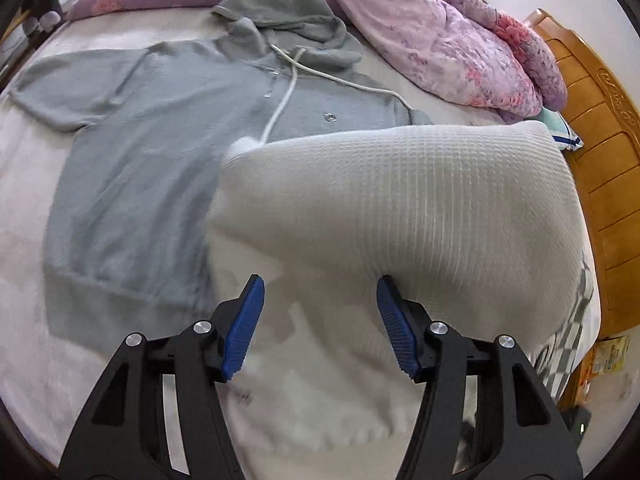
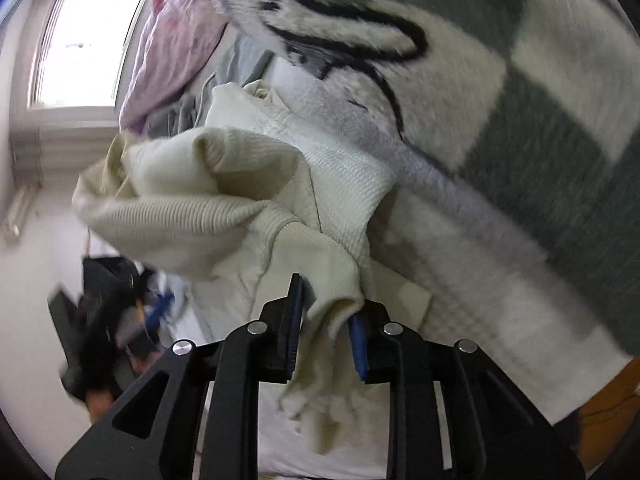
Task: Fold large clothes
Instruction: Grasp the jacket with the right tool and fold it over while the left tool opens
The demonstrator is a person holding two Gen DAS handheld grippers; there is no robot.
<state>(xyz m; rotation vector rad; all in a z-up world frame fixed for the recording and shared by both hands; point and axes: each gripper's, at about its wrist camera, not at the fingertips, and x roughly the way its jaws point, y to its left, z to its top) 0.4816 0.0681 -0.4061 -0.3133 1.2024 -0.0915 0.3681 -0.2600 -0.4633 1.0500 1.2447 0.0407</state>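
Meanwhile the right tool (image 2: 326,312) apparently pinches the cream sweater (image 2: 224,196); left tool (image 1: 318,312) gapes wide, holding nothing.

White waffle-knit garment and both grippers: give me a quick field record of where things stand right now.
left gripper: open, holding nothing, above the bed
right gripper: shut on a bunched edge of the white waffle-knit garment
white waffle-knit garment: lifted, partly draped over the grey hoodie's right side
grey hoodie: laid flat, hood toward the pink quilt
checked blanket: close behind the garment
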